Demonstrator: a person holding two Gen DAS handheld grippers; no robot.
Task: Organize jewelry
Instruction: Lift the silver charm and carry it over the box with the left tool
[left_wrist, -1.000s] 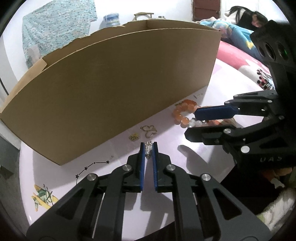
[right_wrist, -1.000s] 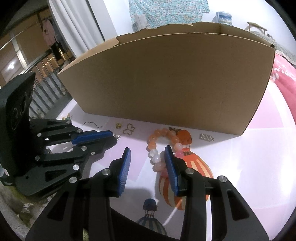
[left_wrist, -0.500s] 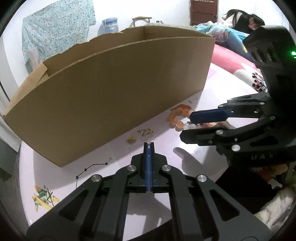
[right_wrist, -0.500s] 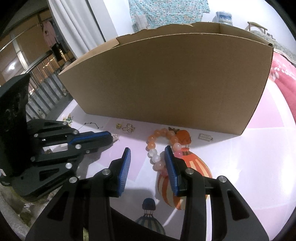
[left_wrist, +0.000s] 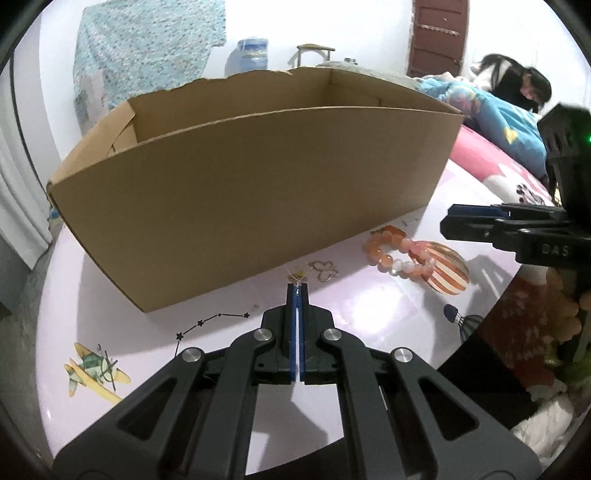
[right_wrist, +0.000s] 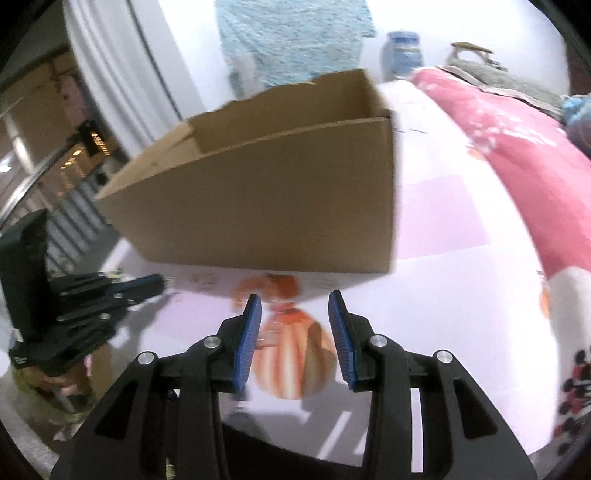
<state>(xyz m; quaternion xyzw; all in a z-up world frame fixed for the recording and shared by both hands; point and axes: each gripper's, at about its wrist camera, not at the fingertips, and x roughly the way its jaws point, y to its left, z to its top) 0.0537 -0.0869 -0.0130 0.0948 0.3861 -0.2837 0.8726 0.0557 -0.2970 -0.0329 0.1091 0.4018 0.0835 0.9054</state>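
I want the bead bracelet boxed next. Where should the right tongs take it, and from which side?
Grip the bead bracelet across one strand of its loop, on the arc away from the cardboard box. It lies flat on the table, so come from above, one pad inside the ring and one outside.
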